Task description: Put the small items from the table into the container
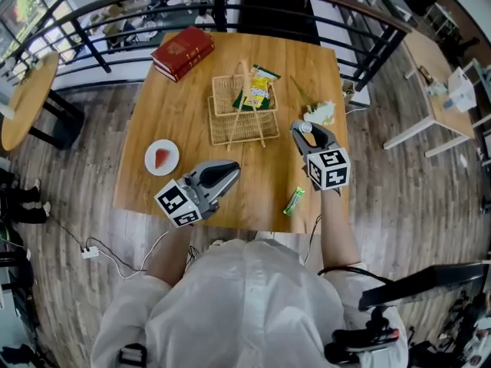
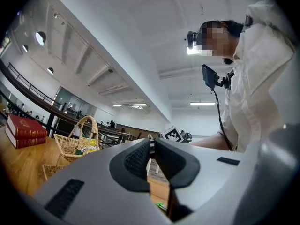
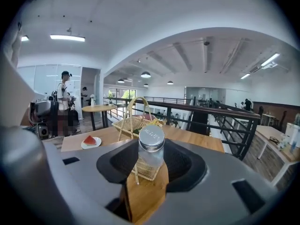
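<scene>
right claw [image 1: 308, 133] is seen closed on one glass shaker [image 3: 151, 148], which is held upright between the pads, its long axis vertical and its metal cap pointing up. it is held above the bench [image 1: 184, 106] at about 3 o'clock, just beside the wicker basket [image 1: 238, 129], and apart from it. left claw [image 1: 232, 172] is held shut with nothing between the pads, only a thin slit being seen. it lies low at 6 o'clock with its tips pointed toward 2 o'clock.

one green packet [image 1: 294, 200] is left flat on the bench at 5 o'clock, its long axis running from 7 to 1 o'clock. one yellow-green packet [image 1: 258, 90] is seen inside the basket, tilted against the far wall. one white flower sprig [image 1: 321, 113] is laid at 2 o'clock, its stem pointed toward 11 o'clock.

two red books [image 1: 182, 50] are stacked at 11 o'clock. one white plate [image 1: 150, 162] carrying one watermelon slice [image 1: 161, 158] is placed at 8 o'clock, well apart from the basket.
</scene>
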`<state>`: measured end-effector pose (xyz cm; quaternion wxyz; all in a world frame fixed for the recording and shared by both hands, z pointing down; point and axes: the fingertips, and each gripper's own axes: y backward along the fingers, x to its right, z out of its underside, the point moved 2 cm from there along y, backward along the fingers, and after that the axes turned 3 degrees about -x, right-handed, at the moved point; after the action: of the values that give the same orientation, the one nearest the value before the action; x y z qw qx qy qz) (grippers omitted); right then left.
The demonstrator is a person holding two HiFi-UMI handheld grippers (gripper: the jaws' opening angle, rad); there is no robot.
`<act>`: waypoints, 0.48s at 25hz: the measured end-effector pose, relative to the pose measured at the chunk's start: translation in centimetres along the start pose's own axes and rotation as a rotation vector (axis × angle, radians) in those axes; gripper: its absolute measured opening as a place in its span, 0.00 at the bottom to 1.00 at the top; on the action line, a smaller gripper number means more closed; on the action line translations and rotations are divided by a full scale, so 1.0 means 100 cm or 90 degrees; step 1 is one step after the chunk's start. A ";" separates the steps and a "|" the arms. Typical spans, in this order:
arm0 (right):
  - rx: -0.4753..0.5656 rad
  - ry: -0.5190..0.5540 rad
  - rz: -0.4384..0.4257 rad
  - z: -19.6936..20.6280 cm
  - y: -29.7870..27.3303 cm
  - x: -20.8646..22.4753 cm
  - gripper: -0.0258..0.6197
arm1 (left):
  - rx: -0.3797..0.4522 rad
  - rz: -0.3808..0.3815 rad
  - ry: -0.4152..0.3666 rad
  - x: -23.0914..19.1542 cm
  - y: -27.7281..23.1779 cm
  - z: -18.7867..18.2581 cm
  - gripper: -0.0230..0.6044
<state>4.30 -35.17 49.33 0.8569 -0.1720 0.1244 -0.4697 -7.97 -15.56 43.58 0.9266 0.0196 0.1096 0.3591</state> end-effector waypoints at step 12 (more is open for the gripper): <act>0.054 0.027 -0.090 -0.057 -0.051 -0.010 0.31 | 0.004 -0.081 -0.014 -0.009 0.020 -0.005 0.06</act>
<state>-2.22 -37.92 46.30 0.8253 -0.1340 0.1102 -0.5374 -10.09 -14.73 43.48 0.9487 0.0197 0.1019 0.2988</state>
